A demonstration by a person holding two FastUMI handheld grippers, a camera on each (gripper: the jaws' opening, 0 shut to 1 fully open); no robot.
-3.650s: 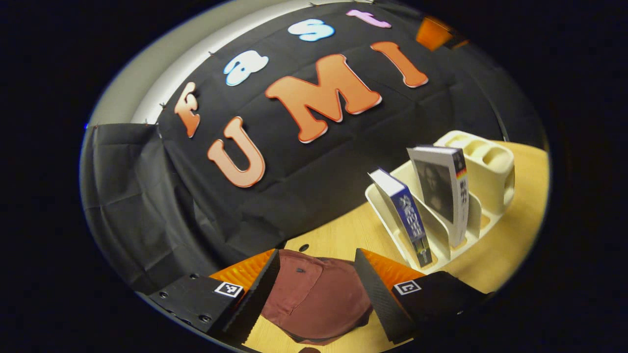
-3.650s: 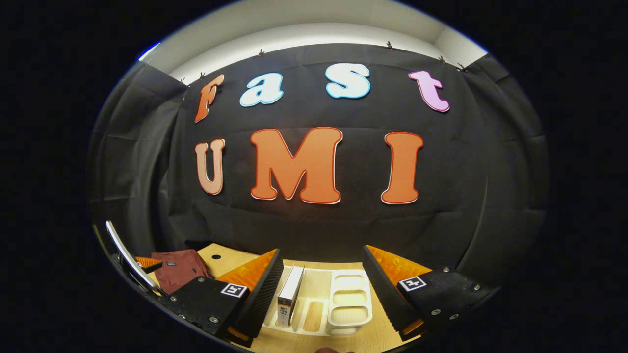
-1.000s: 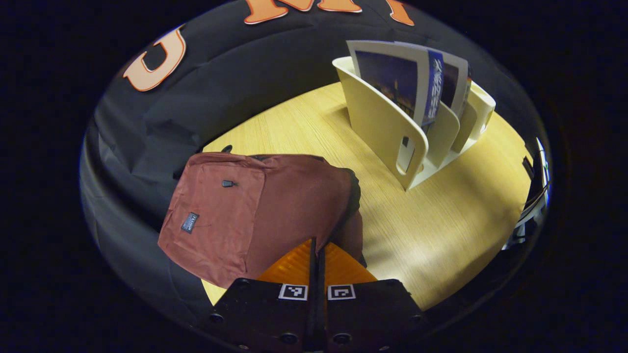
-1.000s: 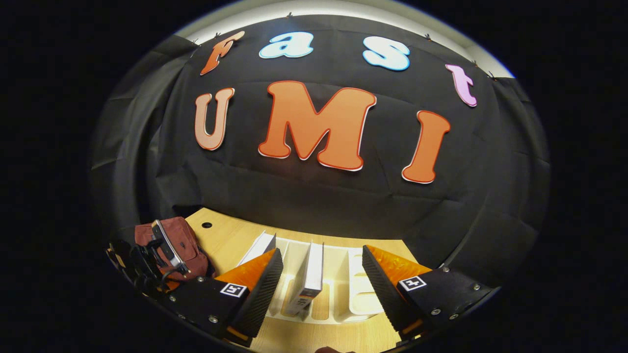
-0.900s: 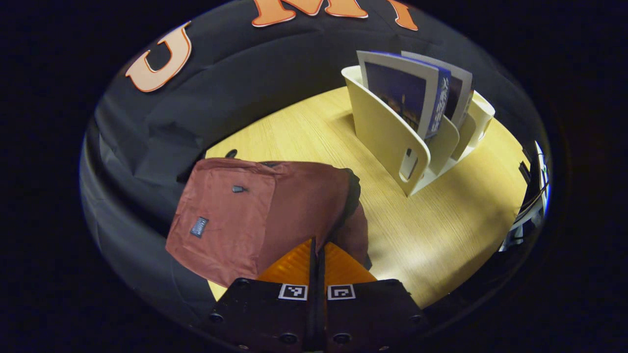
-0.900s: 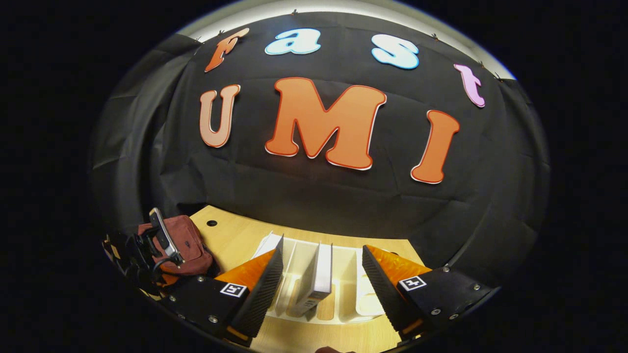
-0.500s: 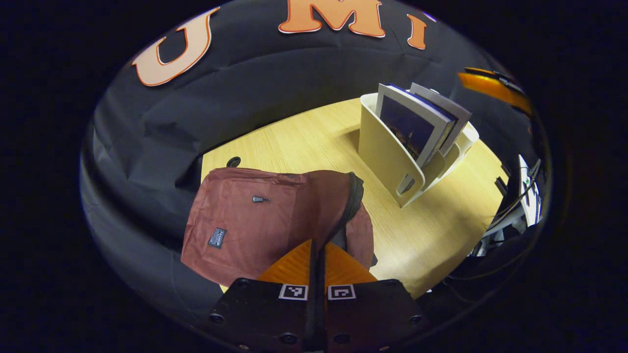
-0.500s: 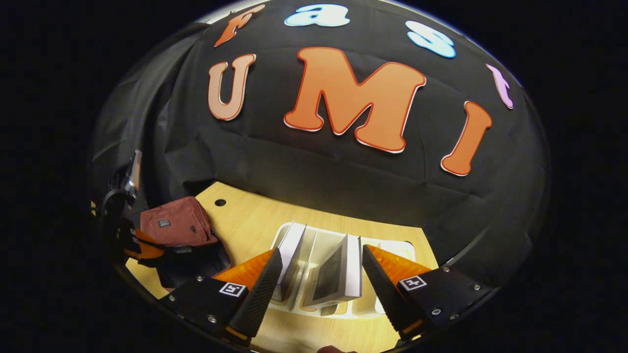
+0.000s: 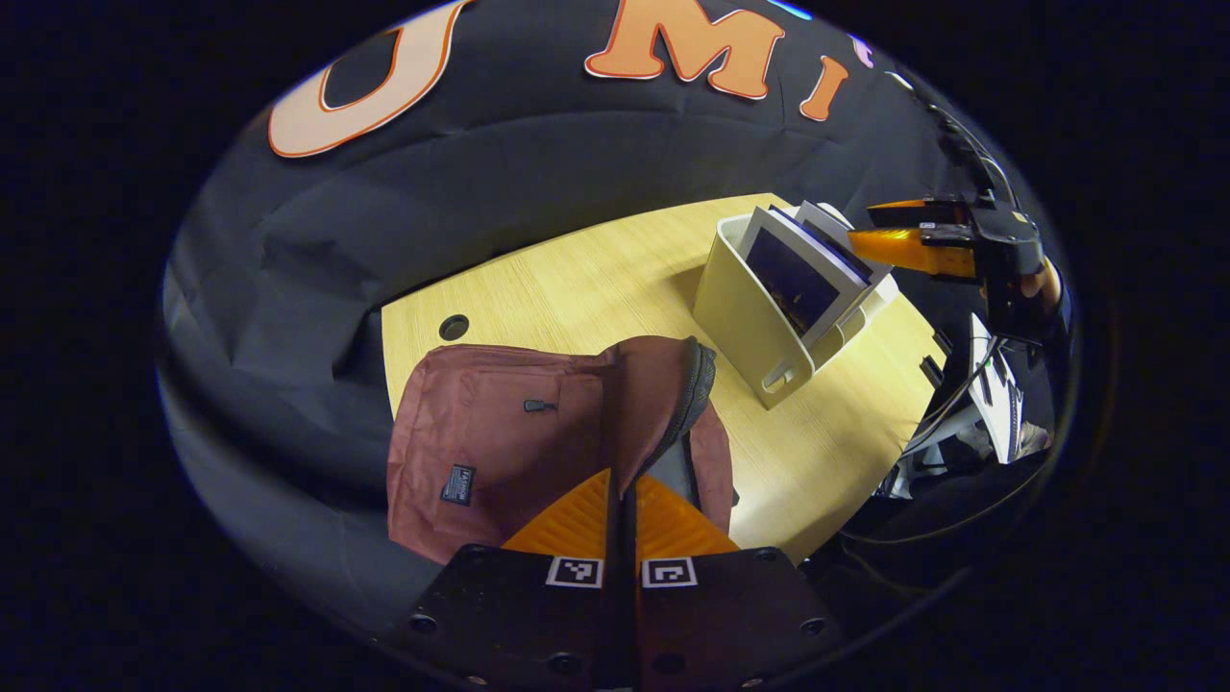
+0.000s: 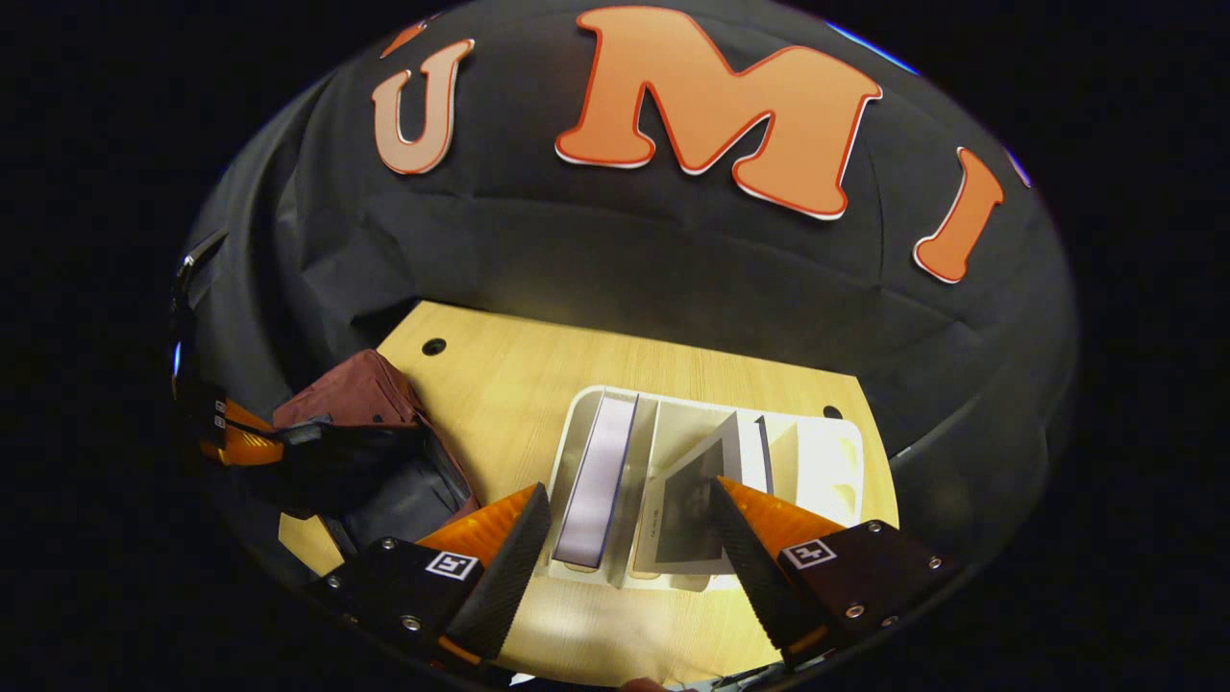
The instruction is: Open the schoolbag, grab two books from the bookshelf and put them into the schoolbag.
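— What did the left gripper (image 9: 621, 481) have hold of?

— Its two ribbed, wedge-shaped fingers were pressed together at the edge of the schoolbag's (image 9: 500, 437) flap, beside the dark toothed zipper band (image 9: 694, 389). The view was too tight there to say whether they pinched the cloth or a pull. The flap stood lifted and folded.

— And the bag itself?

— Soft, matte, rust-red fabric, boxy and slightly wrinkled, lying on the pale wood-grain table (image 9: 577, 279) near its left corner. A small dark label was sewn to its front. In the right gripper view its mouth gaped, showing a dark lining (image 10: 404, 505).

— Where were the books?

— In the cream plastic bookshelf (image 10: 615, 567), a smooth, rounded rack with upright dividers, well apart from the bag. The blue-edged book (image 10: 594, 481) stood in the left slot, its white page block facing up. The grey-covered book (image 10: 694, 500) leaned in the next slot.

— The right gripper (image 10: 629, 505)?

— Spread wide, holding nothing, hovering above the rack with one ridged finger to either side of the two books. In the left gripper view it hung just beyond the rack's far end (image 9: 913, 245).
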